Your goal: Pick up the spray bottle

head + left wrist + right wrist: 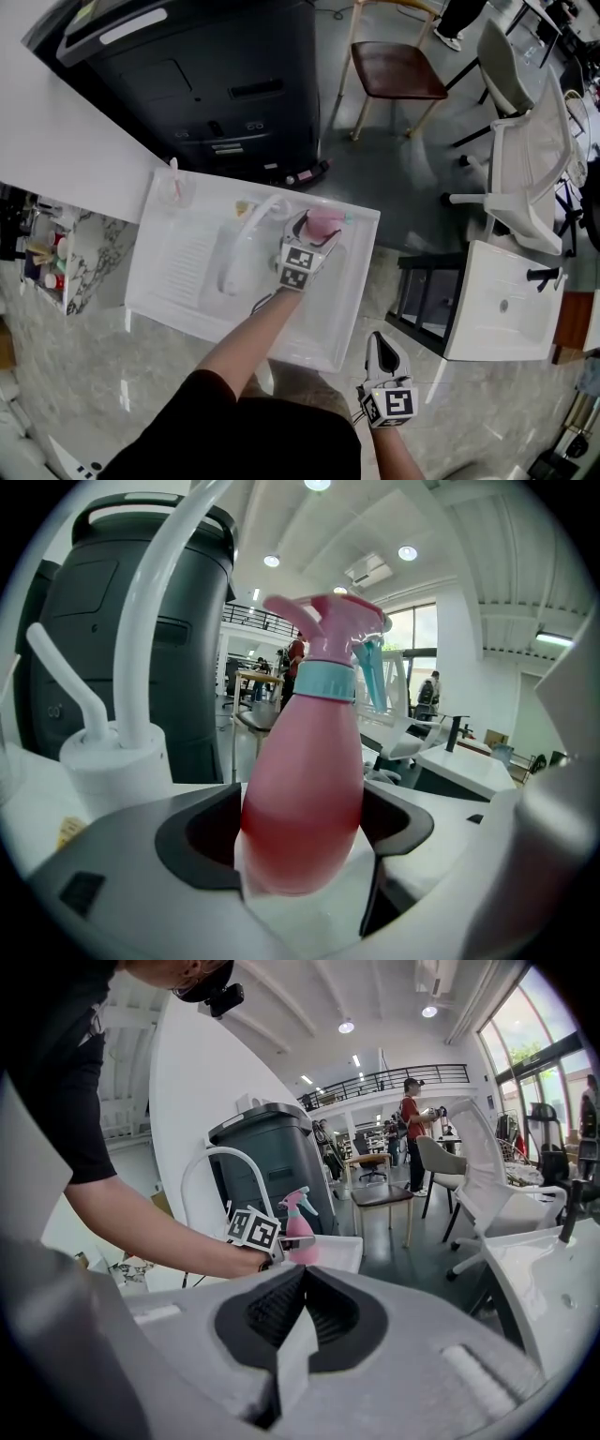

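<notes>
A pink spray bottle (324,223) with a teal collar and a pink trigger head stands upright at the far right corner of the white sink unit (178,305). My left gripper (312,234) reaches over the basin and is shut on the bottle's lower body (305,789); both dark pads touch its sides. From the right gripper view the bottle (298,1227) shows just past the left gripper's marker cube. My right gripper (383,349) hangs low, off the sink's near right corner. Its jaws (298,1335) are shut with nothing between them.
A white curved faucet (246,234) rises just left of the bottle (141,621). A cup with a toothbrush (174,189) stands at the sink's far left corner. A large black bin (216,75) is behind the sink. A wooden chair (398,70), white chair (525,159) and second sink (502,300) stand right.
</notes>
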The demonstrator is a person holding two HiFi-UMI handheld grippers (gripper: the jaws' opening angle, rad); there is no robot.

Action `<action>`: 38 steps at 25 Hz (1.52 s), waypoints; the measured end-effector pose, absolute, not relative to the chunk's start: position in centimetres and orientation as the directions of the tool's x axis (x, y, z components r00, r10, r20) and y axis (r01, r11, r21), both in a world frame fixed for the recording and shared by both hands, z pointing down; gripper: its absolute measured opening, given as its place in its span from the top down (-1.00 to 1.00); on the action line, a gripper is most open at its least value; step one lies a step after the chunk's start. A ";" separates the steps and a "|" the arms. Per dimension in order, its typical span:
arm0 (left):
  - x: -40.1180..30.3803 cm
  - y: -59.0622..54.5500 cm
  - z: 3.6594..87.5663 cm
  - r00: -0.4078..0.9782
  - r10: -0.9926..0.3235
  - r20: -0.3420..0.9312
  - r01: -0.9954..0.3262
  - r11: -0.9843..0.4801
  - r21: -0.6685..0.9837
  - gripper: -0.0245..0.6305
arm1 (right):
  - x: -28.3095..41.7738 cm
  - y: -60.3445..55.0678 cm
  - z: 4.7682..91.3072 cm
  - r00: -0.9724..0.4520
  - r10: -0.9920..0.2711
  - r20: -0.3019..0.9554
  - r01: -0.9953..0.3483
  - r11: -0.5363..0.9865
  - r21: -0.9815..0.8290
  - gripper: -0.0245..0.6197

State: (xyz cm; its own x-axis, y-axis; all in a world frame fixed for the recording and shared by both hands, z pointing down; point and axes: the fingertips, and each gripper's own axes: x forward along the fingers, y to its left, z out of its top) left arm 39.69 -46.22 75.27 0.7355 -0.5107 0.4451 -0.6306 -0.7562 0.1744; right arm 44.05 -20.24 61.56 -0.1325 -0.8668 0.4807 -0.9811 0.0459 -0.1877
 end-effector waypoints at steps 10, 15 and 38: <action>39.1 -40.4 70.5 0.798 -0.437 0.416 -0.550 -0.810 0.203 -0.23 | 41.9 -18.7 59.7 -0.117 -0.884 0.452 -0.984 0.043 -0.171 0.92; 36.4 -35.7 67.4 0.803 -0.404 0.438 -0.533 -0.815 0.227 -0.24 | 41.4 -16.8 58.3 -0.050 -0.900 0.434 -0.992 -0.004 -0.123 0.92; 12.0 -15.1 52.9 0.861 -0.397 0.317 -0.475 -0.851 0.224 -0.24 | 21.1 -6.6 50.6 0.009 -0.951 0.311 -0.995 -0.040 -0.093 0.92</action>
